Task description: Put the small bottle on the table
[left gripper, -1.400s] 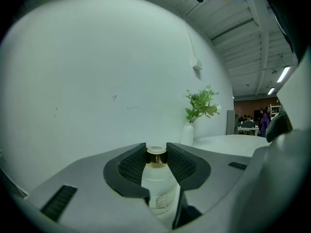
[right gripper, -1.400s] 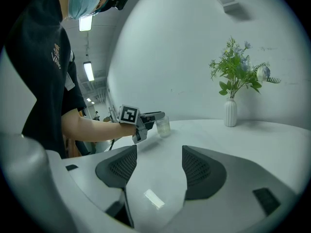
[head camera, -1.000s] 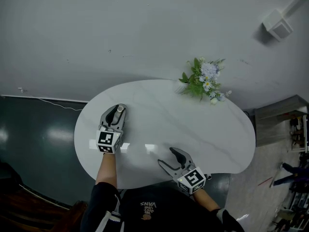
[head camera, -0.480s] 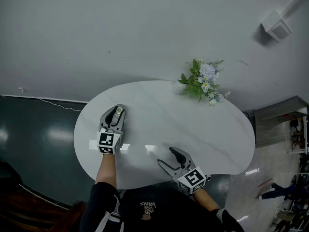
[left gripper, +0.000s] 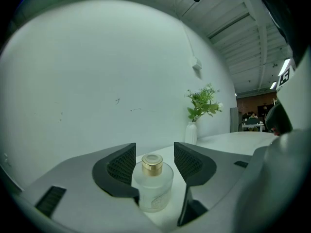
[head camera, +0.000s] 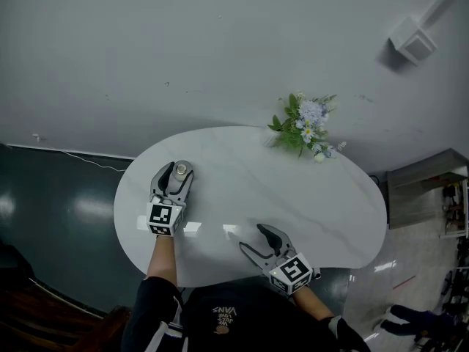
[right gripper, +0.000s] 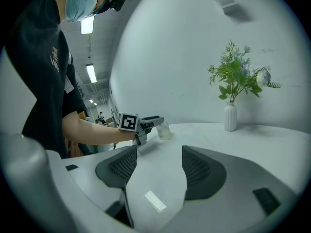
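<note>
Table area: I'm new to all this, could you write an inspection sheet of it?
Surface: glossy white table, oval.
Job's things: small bottle upright on the table, gold cap.
Clutter: vase of flowers at the far edge.
Tools: left tool has just been opening, jaws either side of the bottle, not gripping; right tool open, empty.
Cables: thin white cable along the wall's foot.
Surroundings: grey wall with a white box.
</note>
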A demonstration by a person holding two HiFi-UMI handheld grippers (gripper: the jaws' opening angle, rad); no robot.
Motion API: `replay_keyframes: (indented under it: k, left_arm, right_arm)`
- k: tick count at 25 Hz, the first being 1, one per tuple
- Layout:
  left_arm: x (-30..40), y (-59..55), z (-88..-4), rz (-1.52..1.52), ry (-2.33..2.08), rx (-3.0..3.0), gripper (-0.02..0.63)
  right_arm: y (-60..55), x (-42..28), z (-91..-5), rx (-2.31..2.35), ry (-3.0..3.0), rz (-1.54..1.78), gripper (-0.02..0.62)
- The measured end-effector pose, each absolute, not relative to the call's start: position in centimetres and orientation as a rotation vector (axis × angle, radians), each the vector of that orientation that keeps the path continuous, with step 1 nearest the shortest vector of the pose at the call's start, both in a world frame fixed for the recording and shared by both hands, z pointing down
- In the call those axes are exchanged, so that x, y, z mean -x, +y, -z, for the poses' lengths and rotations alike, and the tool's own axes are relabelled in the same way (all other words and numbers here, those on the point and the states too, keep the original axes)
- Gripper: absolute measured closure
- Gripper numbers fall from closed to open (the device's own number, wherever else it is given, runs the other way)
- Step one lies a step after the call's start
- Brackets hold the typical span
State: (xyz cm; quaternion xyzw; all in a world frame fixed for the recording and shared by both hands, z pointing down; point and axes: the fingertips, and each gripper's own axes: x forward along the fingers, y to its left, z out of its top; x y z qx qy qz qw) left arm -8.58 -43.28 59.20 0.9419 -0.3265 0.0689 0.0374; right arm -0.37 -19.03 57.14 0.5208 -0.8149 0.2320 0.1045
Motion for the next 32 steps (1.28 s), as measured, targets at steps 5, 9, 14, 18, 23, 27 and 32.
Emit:
replay_keyframes:
  k: [5, 9, 14, 18, 23, 27, 32]
  left_arm:
    - [9.4, -42.0, -57.6, -0.185, -1.048, -2.897, 0.357]
    - [10.2, -39.8, -55.8, -0.150, -1.085, -2.893, 0.357]
    - [10.9, -36.8, -54.4, -0.136, -1.162, -2.870, 0.357]
    - [11.0, -33.7, -53.3, -0.154, -1.203, -2.869, 0.359]
    - [10.4, -29.3, -51.7, -0.156, -1.217, -2.880, 0.376]
    - [10.0, -25.7, -50.6, -0.159, -1.261, -2.890, 0.427]
    - [9.9, -21.4, -49.7, -0.165, -1.312, -2.878, 0.442]
  right_arm:
    - [-18.7, 0.3, -56.4, -1.497, -2.443, -0.661, 0.334]
    - [-18.4, 0.5, -55.5, -1.450, -2.493, -0.631, 0.334]
    - [-18.0, 0.3, -54.3, -1.375, -2.563, -0.584, 0.334]
    - [-17.2, 0.2, -53.3, -1.320, -2.621, -0.537, 0.334]
    - [-15.7, 0.2, -51.6, -1.256, -2.690, -0.427, 0.334]
    - [-14.0, 0.1, -51.0, -1.194, -2.732, -0.376, 0.336]
    - [-11.8, 0.3, -50.9, -1.104, -2.764, -0.332, 0.336]
